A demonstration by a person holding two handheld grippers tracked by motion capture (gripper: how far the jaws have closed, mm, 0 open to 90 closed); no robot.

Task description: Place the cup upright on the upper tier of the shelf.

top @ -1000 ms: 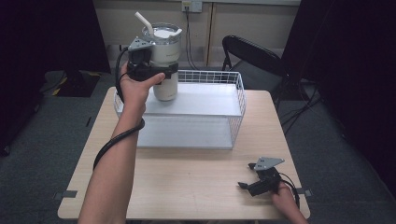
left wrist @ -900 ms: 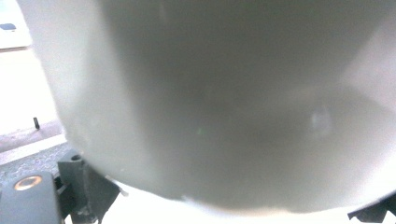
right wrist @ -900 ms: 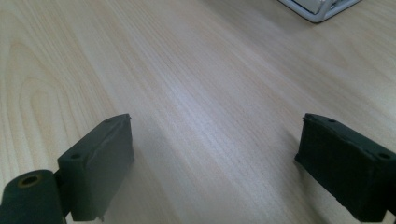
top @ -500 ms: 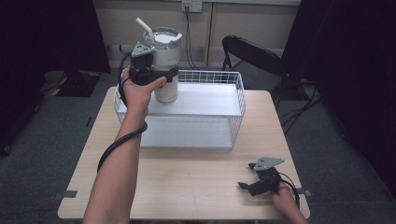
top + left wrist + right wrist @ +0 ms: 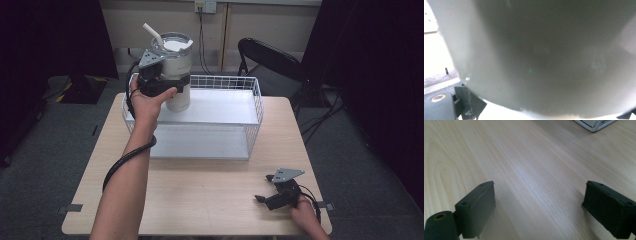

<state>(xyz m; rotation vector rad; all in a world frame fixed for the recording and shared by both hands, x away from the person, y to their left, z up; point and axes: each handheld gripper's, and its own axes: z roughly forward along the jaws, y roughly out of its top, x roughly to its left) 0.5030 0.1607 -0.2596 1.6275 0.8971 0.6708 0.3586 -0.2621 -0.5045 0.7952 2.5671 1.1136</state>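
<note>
Light wooden table (image 5: 200,195), white wire basket (image 5: 250,107) at its far side, white tumbler (image 5: 175,65) with straw held above basket's left corner, left gripper (image 5: 165,85) clamped wide around tumbler, right gripper (image 5: 265,192) resting near table's front edge, jaws spread, empty

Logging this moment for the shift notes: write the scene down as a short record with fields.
setting: wooden table with a white wire basket at its far side
left tool: clamped around a large white tumbler
tumbler: upright, clear lid, white straw, held above the basket's left end
right tool: jaws wide apart, nothing between them, low over the table's near right corner
behind table: black folding chair
</note>
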